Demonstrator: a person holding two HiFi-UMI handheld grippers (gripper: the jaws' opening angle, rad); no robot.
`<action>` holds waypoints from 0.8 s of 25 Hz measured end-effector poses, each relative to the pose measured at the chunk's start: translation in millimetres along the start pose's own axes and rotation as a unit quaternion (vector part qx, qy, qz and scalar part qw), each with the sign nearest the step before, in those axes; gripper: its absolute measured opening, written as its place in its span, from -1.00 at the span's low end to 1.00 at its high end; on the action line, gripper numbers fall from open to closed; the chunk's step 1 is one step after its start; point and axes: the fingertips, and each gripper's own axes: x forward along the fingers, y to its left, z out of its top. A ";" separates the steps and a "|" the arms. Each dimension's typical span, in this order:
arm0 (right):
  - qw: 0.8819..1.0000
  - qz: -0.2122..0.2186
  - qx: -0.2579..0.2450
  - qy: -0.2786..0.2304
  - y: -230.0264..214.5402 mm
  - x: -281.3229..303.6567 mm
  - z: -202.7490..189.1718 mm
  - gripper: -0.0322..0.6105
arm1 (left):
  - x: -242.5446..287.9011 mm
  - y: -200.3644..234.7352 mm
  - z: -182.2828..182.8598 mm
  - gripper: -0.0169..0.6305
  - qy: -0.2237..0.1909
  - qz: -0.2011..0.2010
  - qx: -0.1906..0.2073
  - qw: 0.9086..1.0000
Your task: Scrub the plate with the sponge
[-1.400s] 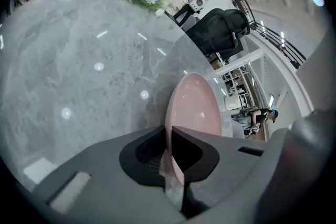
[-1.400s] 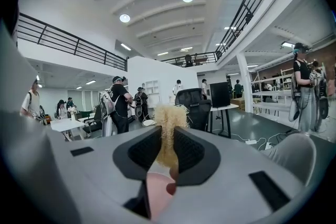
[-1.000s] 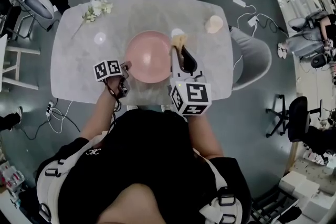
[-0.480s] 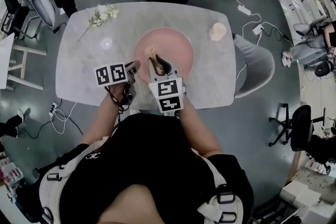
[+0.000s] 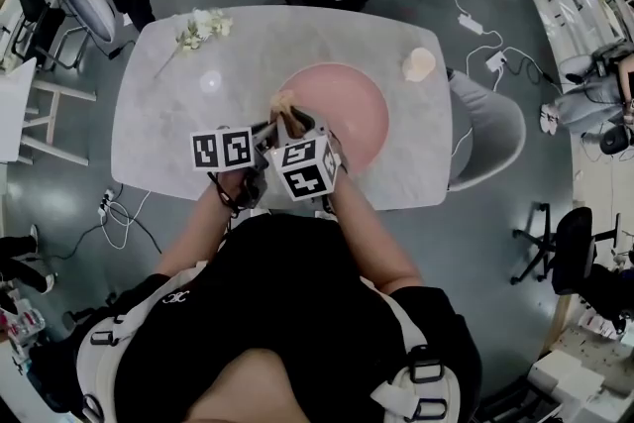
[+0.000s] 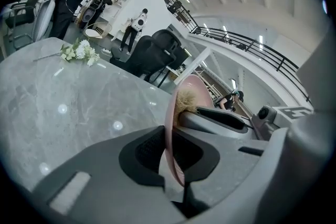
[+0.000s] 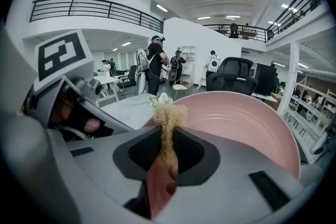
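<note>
**Sponge crosses the plate in a single second**

The right gripper (image 5: 288, 121), closed tight on a tan, fibrous sponge (image 5: 284, 101), has carried it from the far right rim of the pink plate (image 5: 349, 111) across to the left edge. A second ago the sponge sat at the right rim. Half a second ago it was over the left half of the dish. It now sits at the left rim, just beside the left gripper (image 5: 261, 131).

The right gripper view shows the sponge (image 7: 169, 113) pinched between the two jaws, its frayed head poking out above them towards the plate's inner face (image 7: 239, 120). The left gripper view shows the plate's rim (image 6: 169, 131) edge-on and clamped between that gripper's jaws, which steady the dish near the front edge of the marble table (image 5: 248, 45). The sponge (image 6: 185, 102) appears in the same view, against the plate close to the clamped spot.

The pass appears to be one full stroke of the scrub, right to left, and it has ended where the two tools nearly meet. Whether the sponge is pressing on the surface or only brushing it cannot be judged from these angles. The next stroke will probably have to run back the other way, since little room is left on this side. A sprig of white flowers (image 5: 203, 25) and a pale cup (image 5: 419, 64) sit well clear of the work.
</note>
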 end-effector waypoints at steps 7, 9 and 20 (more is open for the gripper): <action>0.999 -0.032 0.034 -0.005 -24.4 -3.7 3.4 -0.68 | 0.7 -11.6 -1.7 -0.86 0.011 0.004 0.055 0.998; 0.998 -0.043 0.043 -0.010 -34.3 -6.5 5.9 -0.68 | -0.2 -14.4 -2.5 -0.86 0.012 -0.004 0.061 0.998; 0.987 -0.122 0.099 0.001 -100.3 -23.3 -2.1 -0.68 | -11.4 -21.6 -2.4 -0.79 -0.008 -0.034 0.076 0.997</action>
